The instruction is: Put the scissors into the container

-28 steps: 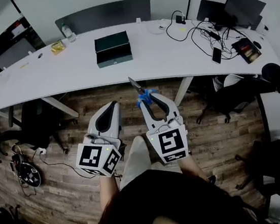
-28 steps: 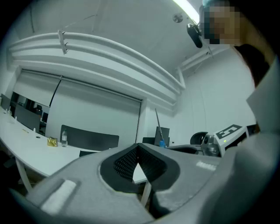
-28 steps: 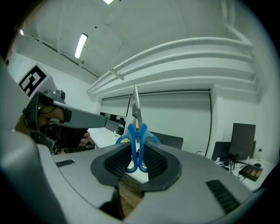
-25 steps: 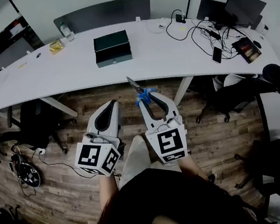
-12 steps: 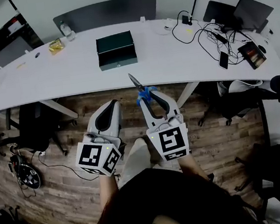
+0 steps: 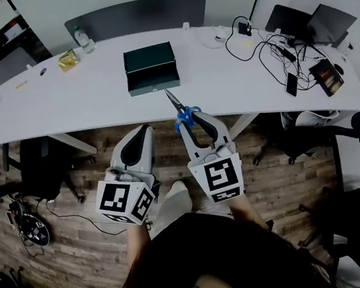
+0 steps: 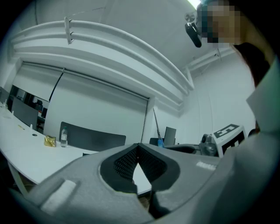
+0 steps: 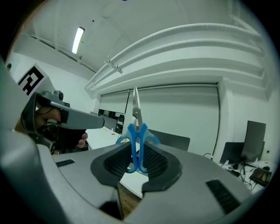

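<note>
Now the scissors [image 6: 176, 105], clamped in the right gripper [image 6: 191, 120], are held nearer the upper-centre container [image 6: 151, 67] than before; the left gripper [image 6: 141, 132] is pressed together.

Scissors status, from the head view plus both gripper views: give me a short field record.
right gripper: shut on scissors, pads on the blue handles
scissors: blades together, pointing away from the person toward the table
left gripper: shut, nothing between its jaws
container: dark box on the table, beyond the scissor tips
stage: scissors held in the air, not yet in the container
</note>
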A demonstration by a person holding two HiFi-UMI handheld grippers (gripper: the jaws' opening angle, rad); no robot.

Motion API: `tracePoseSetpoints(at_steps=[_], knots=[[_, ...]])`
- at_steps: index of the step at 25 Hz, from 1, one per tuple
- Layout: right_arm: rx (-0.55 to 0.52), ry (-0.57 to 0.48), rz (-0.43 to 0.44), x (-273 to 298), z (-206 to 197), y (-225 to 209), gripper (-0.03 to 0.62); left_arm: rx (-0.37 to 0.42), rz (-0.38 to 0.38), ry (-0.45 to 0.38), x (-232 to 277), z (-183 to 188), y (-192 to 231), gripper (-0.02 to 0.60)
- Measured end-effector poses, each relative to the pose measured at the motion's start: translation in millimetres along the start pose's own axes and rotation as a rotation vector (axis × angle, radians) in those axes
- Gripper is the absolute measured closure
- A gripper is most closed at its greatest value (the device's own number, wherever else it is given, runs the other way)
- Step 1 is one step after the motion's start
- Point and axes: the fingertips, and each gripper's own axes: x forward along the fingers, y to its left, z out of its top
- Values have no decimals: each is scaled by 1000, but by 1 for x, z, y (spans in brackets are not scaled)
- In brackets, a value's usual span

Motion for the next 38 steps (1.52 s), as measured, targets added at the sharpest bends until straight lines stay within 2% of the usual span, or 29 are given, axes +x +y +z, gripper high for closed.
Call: tracePoseSetpoints(at_steps=[14, 24, 38], knots=[[-16, 28, -19, 76, 14, -2, 503, -15, -18, 12, 36, 11, 70, 572], [-5, 40, -37, 100, 18, -3, 503, -27, -79, -12, 54, 17, 88, 572], [11, 50, -68, 127, 12, -31, 503, -29, -98, 1, 90, 14, 105, 571]])
